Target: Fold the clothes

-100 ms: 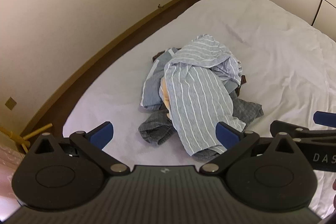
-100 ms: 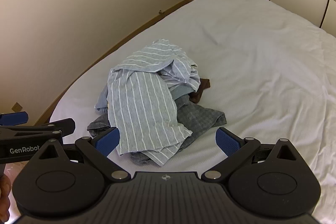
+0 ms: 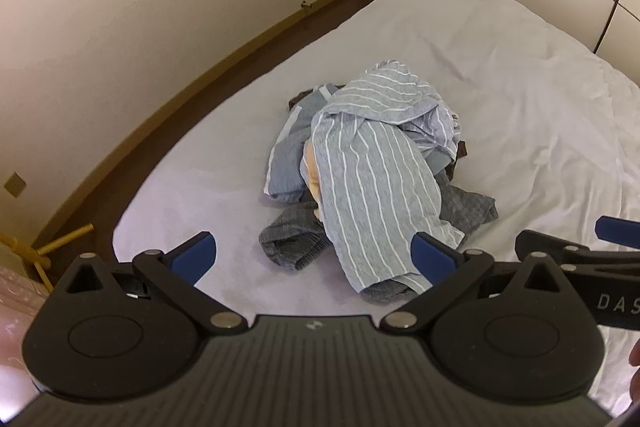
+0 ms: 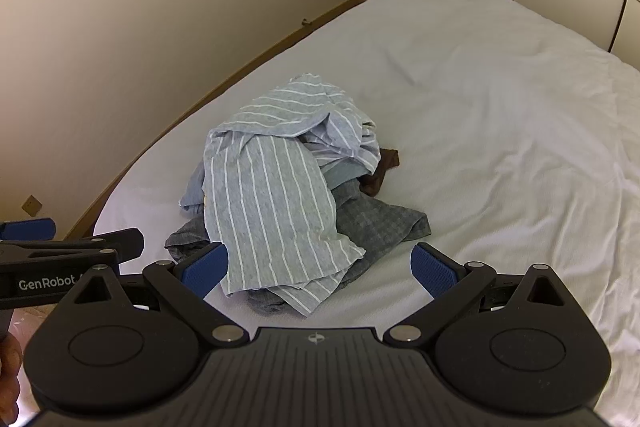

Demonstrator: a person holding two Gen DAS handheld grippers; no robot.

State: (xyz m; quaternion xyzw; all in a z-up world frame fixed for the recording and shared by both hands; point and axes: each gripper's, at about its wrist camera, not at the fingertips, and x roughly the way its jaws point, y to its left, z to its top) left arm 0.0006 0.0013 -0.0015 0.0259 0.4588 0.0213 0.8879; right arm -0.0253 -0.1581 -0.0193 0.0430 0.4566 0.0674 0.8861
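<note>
A pile of clothes (image 3: 372, 179) is lying on the white bed (image 3: 540, 115), near its edge beside the wall. The left gripper (image 3: 312, 255) and right gripper (image 4: 320, 267) are hovering just before the pile, both with fingers spread wide, holding nothing.

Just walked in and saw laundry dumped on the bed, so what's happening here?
A person holds a two-finger gripper in each hand, facing a heap of clothes on the white bed sheet. The left gripper and right gripper are both open and hold nothing. A blue striped shirt lies crumpled on top, over a grey checked garment and a brown piece. Nothing is folded yet.
</note>
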